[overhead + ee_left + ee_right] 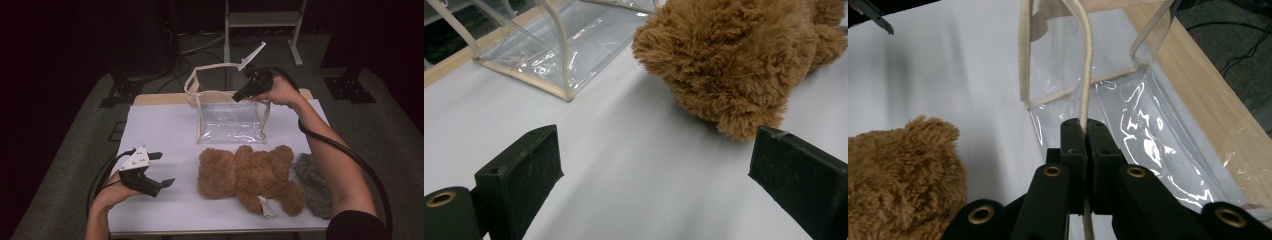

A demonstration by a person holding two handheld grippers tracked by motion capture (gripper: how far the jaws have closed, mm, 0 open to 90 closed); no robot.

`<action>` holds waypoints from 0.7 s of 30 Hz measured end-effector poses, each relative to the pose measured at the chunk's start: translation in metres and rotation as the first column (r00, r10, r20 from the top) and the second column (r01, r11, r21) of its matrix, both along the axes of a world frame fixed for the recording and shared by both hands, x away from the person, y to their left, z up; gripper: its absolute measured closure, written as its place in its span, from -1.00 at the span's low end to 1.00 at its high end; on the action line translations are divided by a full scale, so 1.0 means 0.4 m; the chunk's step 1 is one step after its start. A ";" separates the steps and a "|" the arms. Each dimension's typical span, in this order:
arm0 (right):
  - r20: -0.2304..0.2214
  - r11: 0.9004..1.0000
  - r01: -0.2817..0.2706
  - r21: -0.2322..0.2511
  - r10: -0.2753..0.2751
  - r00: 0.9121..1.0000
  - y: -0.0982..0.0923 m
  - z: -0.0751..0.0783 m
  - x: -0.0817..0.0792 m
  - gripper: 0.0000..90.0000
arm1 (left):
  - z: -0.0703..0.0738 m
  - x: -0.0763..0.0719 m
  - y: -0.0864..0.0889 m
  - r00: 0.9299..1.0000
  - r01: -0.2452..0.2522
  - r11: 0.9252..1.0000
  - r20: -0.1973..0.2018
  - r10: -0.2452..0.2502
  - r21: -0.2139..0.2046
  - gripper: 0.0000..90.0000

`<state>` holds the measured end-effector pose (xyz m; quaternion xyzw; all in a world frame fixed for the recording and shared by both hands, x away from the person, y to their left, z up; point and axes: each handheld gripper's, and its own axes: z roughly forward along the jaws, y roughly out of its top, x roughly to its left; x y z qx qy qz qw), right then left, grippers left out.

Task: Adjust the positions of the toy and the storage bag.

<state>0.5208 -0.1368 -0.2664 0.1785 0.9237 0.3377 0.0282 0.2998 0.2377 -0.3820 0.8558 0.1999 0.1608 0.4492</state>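
We find the work at its opening step: securing the clear bag (231, 116) so the teddy bear (250, 176) can go in. The bag stands upright at the far middle of the desk (160, 135), mouth upward. The right gripper (239, 95) is at the bag's top right edge, its jaws closed tight on the cream strap (1083, 75) of the rim, as the right gripper view confirms. The left gripper (161, 170) hovers over the near left of the desk, jaws wide apart and empty, pointing toward the bear. The bear lies face down on the near middle, just in front of the bag, with a grey plush item (315, 185) at its right. In our judgement the next move calls for the right gripper to hold the mouth open while the left closes on the bear's nearest end and lifts it clear of the rim.
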 end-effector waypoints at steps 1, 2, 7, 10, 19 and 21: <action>0.001 1.000 -0.005 -0.004 0.005 1.000 0.001 0.001 -0.004 0.94 | 0.000 0.000 0.000 1.000 0.001 1.000 0.001 -0.001 -0.001 -0.87; 0.005 1.000 -0.009 -0.007 0.009 1.000 0.002 0.002 -0.008 0.94 | 0.001 -0.001 0.000 1.000 -0.001 1.000 0.001 0.001 -0.001 -0.87; 0.000 1.000 -0.030 -0.010 0.030 1.000 0.004 0.002 -0.030 0.94 | 0.000 0.001 0.002 1.000 -0.003 1.000 0.000 0.003 0.006 -0.87; 0.002 0.999 -0.042 -0.012 0.042 0.999 0.004 0.001 -0.043 0.94 | 0.001 0.001 0.002 1.000 0.000 1.000 0.000 0.000 0.008 -0.87; -0.004 0.997 -0.080 -0.008 0.080 0.997 -0.002 0.004 -0.090 0.94 | 0.002 0.000 0.001 1.000 0.001 1.000 0.000 -0.001 0.006 -0.87; -0.002 0.995 -0.098 -0.011 0.098 0.995 -0.004 0.006 -0.103 0.94 | 0.002 0.000 0.000 1.000 0.002 1.000 0.000 -0.002 0.005 -0.87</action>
